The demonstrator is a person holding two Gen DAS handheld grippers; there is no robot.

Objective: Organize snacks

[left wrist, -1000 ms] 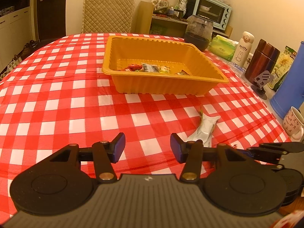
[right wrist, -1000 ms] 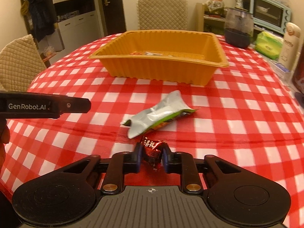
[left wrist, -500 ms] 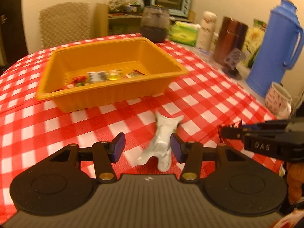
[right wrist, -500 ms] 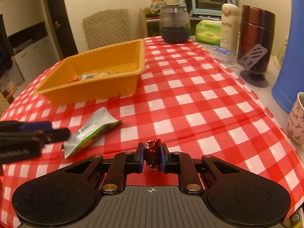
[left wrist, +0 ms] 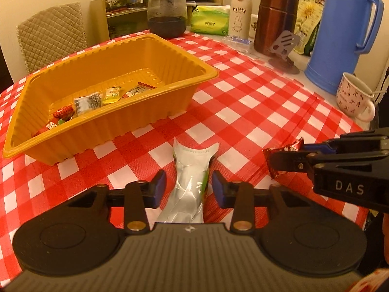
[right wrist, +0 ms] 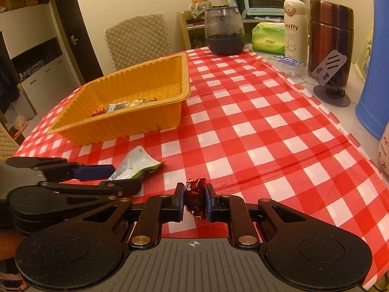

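A silver and green snack packet lies on the red checked tablecloth, just in front of the orange tray. My left gripper straddles the packet's near end. Its jaws are closing, with a small gap still showing between each pad and the foil. My right gripper is shut on a dark red wrapped candy, held above the cloth to the right of the packet. The left wrist view shows that candy at the right gripper. The tray holds several small snacks.
Along the table's right edge stand a blue jug, a patterned mug, a brown canister, a phone stand, a white bottle and a tissue pack. A dark glass jar sits behind the tray, near a quilted chair.
My left gripper has swung over the packet, come down around it and narrowed its jaws. My right gripper has lifted the candy off the cloth and turned to the right.
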